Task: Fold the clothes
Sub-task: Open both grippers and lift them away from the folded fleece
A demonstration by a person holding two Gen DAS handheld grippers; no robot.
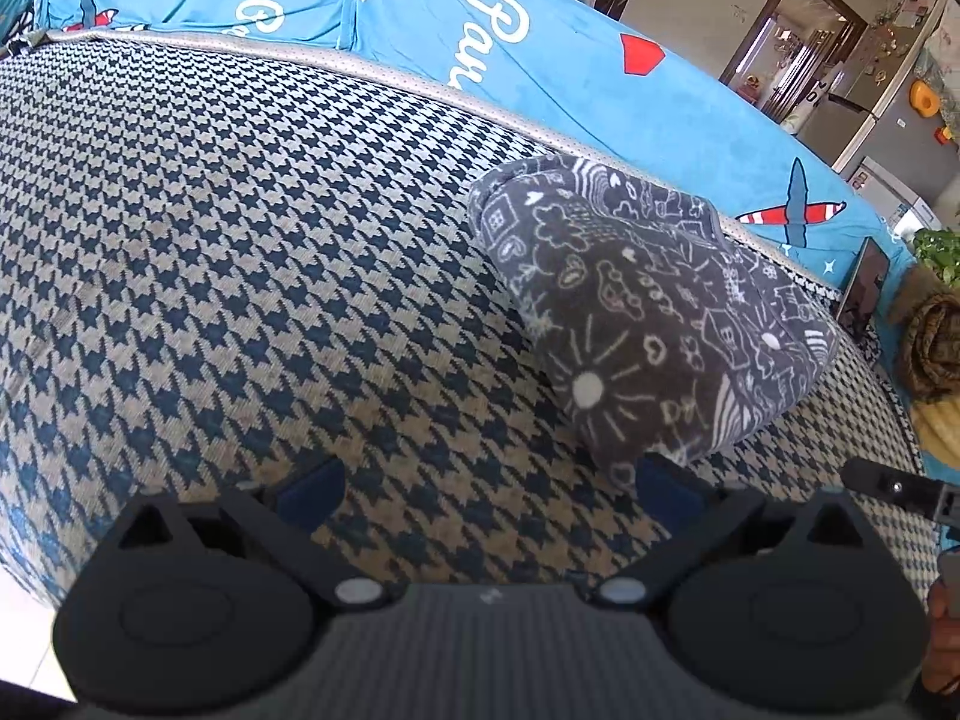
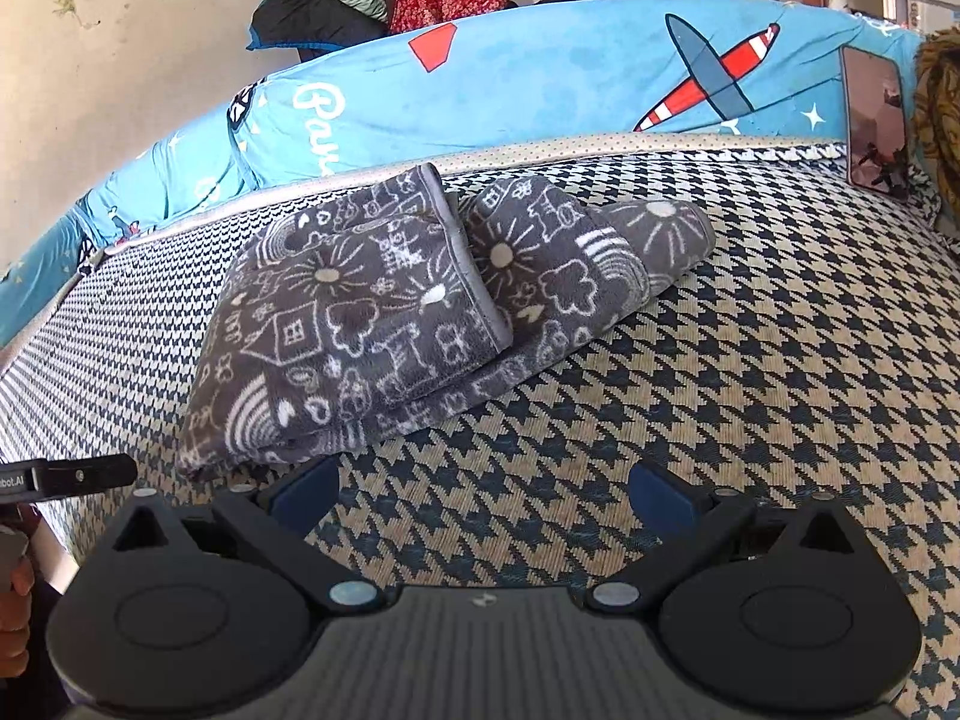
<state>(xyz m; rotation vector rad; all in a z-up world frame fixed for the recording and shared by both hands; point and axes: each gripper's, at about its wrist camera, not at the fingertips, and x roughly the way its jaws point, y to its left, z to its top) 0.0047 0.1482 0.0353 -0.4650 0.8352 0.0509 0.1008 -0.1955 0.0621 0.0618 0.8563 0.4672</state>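
A grey garment with white doodle print (image 1: 654, 312) (image 2: 396, 312) lies folded into a compact stack on the houndstooth seat cushion (image 1: 240, 276) (image 2: 750, 360). In the right wrist view a smaller folded flap rests on top of a longer layer. My left gripper (image 1: 489, 483) stands open low over the cushion, its right blue pad (image 1: 666, 480) just in front of the garment's near corner. My right gripper (image 2: 483, 489) is open too, with its left pad (image 2: 306, 486) close to the garment's near edge. Nothing sits between either pair of fingers.
A blue cartoon-print cover (image 1: 540, 60) (image 2: 540, 78) drapes the sofa back behind the cushion. A framed picture (image 2: 873, 120) leans at the far right beside a brown patterned fabric (image 1: 933, 342). A fridge (image 1: 882, 78) and doorway stand beyond. White floor (image 1: 24, 618) shows lower left.
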